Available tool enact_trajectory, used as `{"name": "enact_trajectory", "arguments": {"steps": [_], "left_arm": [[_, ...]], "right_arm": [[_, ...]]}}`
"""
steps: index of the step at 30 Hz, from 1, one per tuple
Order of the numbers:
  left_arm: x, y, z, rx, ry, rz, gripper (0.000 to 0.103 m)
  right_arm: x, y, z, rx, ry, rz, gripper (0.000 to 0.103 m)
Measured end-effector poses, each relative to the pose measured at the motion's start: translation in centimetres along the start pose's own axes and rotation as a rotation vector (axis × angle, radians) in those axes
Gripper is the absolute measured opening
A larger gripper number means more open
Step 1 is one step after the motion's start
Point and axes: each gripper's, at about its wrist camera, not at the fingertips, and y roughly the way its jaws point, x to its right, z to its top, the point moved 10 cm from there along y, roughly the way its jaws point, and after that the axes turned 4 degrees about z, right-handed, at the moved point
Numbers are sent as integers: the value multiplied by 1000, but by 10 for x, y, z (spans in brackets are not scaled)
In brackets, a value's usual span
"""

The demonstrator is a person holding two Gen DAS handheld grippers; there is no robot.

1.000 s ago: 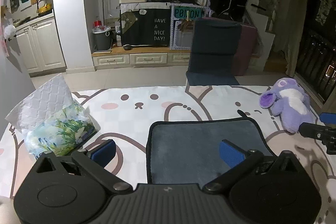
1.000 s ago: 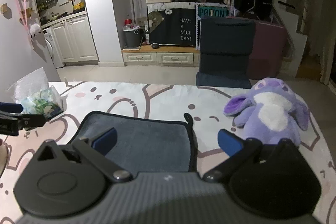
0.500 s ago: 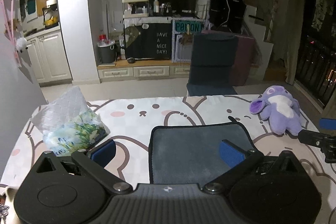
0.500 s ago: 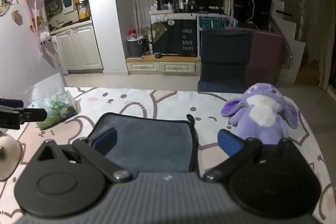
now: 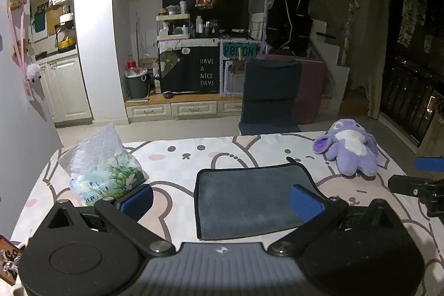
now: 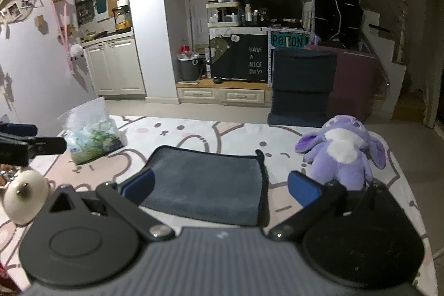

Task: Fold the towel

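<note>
A dark grey towel with a black hem lies flat as a folded rectangle on the bunny-print tablecloth; it also shows in the right wrist view. My left gripper is open and empty, raised above the towel's near left part. My right gripper is open and empty, raised above the towel's near right part. Each gripper's tip shows at the edge of the other's view, the right gripper and the left gripper.
A purple plush toy lies at the far right of the table, also in the right wrist view. A tissue pack in plastic sits at the far left. A white round object stands near left. A dark chair stands beyond the table.
Both grippers have pulled back and risen, so the towel, plush toy and tissue pack look smaller and further off. The towel has not moved. Both stay open.
</note>
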Motion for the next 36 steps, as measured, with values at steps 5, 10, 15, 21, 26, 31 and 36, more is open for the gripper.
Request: {"name": "enact_trajectory", "arguments": {"steps": [5, 10, 15, 21, 26, 31, 36], "left_arm": [[5, -21, -7, 7, 8, -25, 103], [5, -38, -14, 19, 12, -15, 103], [3, -52, -24, 28, 6, 3, 103], [7, -69, -37, 34, 15, -21, 103], [13, -83, -45, 52, 27, -34, 103], [17, -92, -57, 56, 31, -37, 103], [20, -100, -68, 62, 36, -35, 103]], "right_arm": [[-9, -17, -5, 14, -2, 15, 103], [-16, -32, -13, 23, -7, 12, 103], [-21, -45, -19, 27, -25, 17, 103], [-31, -62, -25, 42, -41, 30, 103], [-36, -75, -32, 51, -52, 40, 103], [-38, -86, -38, 62, -57, 40, 103], [-40, -97, -47, 71, -60, 36, 103]]}}
